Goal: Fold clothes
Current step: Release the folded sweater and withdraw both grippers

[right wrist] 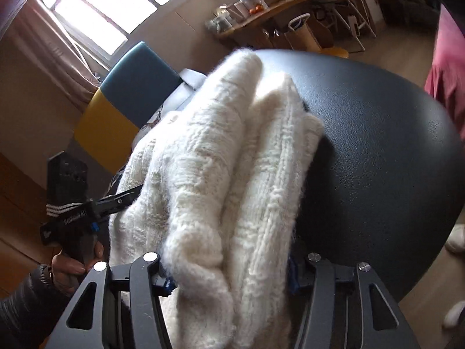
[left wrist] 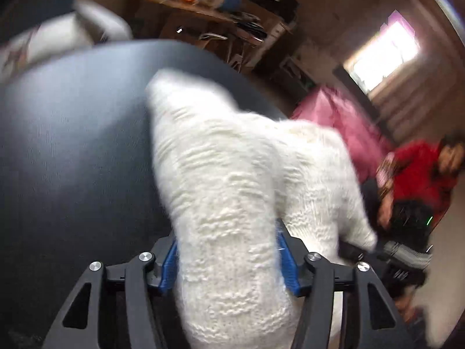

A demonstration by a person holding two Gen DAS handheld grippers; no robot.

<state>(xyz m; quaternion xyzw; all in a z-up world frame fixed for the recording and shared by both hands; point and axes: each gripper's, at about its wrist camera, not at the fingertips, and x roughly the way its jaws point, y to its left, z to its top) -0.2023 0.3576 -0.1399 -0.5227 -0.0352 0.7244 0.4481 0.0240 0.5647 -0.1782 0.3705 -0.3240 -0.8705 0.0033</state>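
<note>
A fluffy white knitted sweater (left wrist: 226, 174) hangs bunched over the dark round table (left wrist: 72, 145). My left gripper (left wrist: 229, 264) is shut on a thick fold of it, blue pads (left wrist: 170, 267) pressed against both sides. In the right wrist view the same sweater (right wrist: 221, 151) lies in long folds across the table (right wrist: 377, 151). My right gripper (right wrist: 229, 279) is shut on its near edge, the knit covering most of the pads. The left gripper (right wrist: 116, 200) also shows at the left of that view, held by a hand (right wrist: 72, 264), its tips buried in the sweater.
A blue and yellow chair (right wrist: 122, 99) stands beyond the table by a window (right wrist: 116, 5). A cluttered wooden shelf (right wrist: 261, 11) runs along the far wall. Pink fabric (left wrist: 340, 119) and a person in red (left wrist: 415, 168) are at the right of the left wrist view.
</note>
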